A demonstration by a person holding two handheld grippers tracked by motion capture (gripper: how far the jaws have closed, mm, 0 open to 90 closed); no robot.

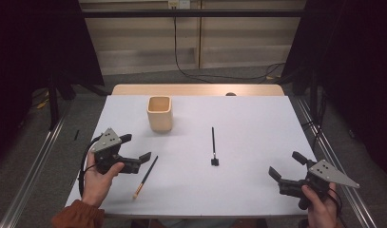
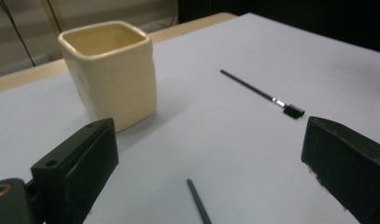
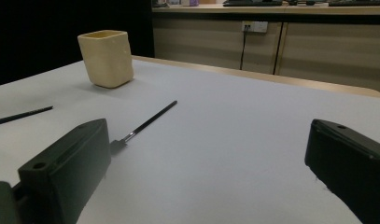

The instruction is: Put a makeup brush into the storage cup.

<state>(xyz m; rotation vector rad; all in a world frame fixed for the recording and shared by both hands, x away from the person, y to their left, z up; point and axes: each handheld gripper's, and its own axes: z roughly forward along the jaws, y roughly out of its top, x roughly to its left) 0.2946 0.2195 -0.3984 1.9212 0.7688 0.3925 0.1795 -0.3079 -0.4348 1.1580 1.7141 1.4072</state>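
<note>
Low at the near left, left gripper (image 1: 135,147) with jaws wide apart, just beside a brown-tipped brush (image 1: 145,177), cream cup (image 1: 159,113) farther off, black brush (image 1: 213,146) at center, right gripper (image 1: 286,164) near right, jaws wide, holding nothing, white table (image 1: 257,118)

A thin black brush with an orange-tan end (image 1: 146,176) lies flat and slanted on the white table (image 1: 257,123), near its front left. A second black brush with a flat head (image 1: 213,146) lies mid-table, pointing away. A cream square cup (image 1: 159,113) stands upright behind them.
</note>
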